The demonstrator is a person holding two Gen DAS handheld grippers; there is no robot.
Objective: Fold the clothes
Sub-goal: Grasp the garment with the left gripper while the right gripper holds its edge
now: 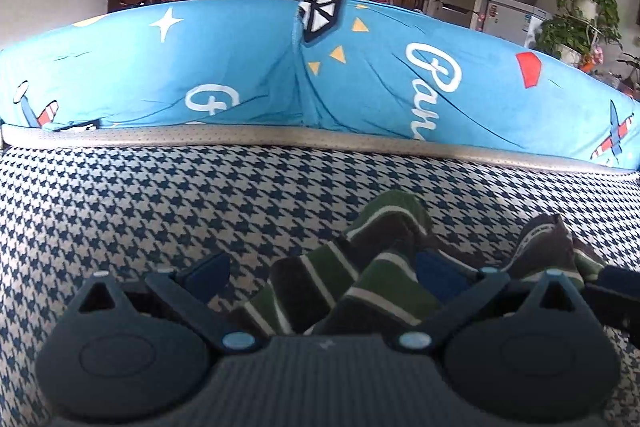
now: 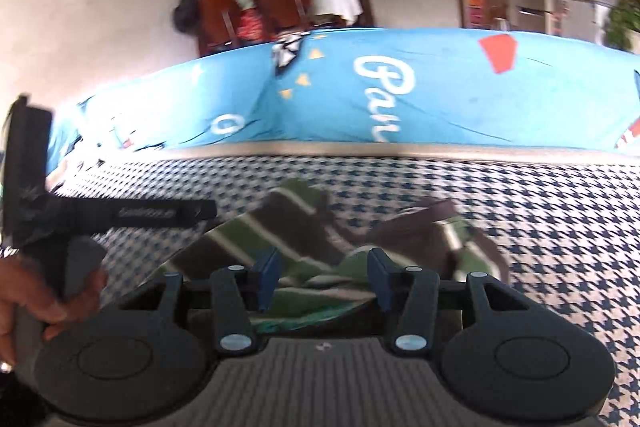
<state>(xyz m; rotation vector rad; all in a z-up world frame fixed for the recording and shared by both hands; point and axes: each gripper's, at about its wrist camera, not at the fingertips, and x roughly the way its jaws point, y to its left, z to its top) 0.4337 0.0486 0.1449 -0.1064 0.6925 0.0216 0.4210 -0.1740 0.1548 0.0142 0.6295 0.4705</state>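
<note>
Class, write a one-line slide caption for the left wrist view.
Open left tool hovers over a crumpled green-striped garment on the houndstooth sofa seat.

**Clearance around the striped garment**

The houndstooth seat cover lies bare to the left of and beyond the crumpled striped garment, giving open passage there. Far travel ends at the blue printed cushion, which rises as a wall along the seat's rear edge. To the right, the houndstooth surface is bare. The left gripper occupies the near-left approach.
</note>
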